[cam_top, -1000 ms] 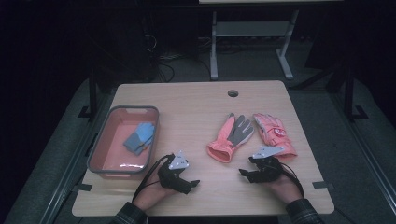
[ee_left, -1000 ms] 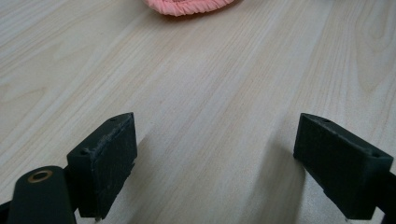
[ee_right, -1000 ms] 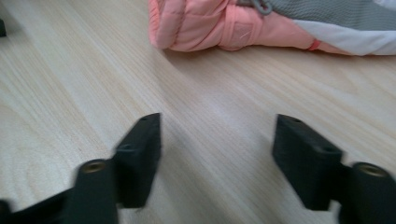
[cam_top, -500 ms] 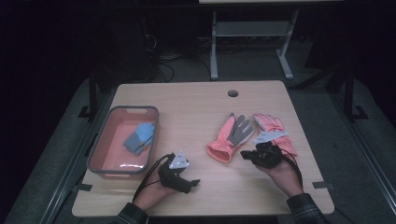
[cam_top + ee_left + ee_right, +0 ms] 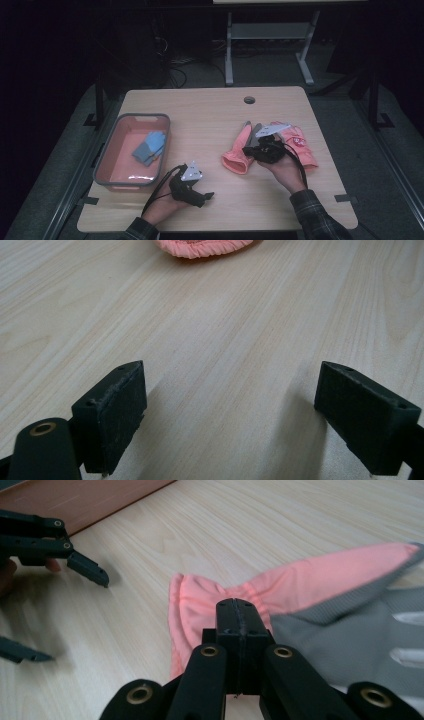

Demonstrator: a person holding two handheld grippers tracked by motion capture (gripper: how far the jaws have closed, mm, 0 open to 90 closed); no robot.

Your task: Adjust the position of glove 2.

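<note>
Near the desk's [image 5: 210, 107] right edge, the pink-and-grey glove [image 5: 300, 600] is being hovered over by the right gripper [image 5: 262, 145], its jaws pressed together and seemingly empty, while the left gripper [image 5: 192, 192] is being held spread by the front edge; reopening is judged necessary before grasping.

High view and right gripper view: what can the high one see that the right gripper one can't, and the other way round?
High view: the blue glove lying inside the red tray, a second pink glove at the far right, the round hole in the table, and both checked sleeves.

Right gripper view: the right gripper up close, its black jaws pressed shut in front of the ruffled cuff.

Both: the pink-and-grey glove, the open left gripper, the wooden table and part of the red tray.
</note>
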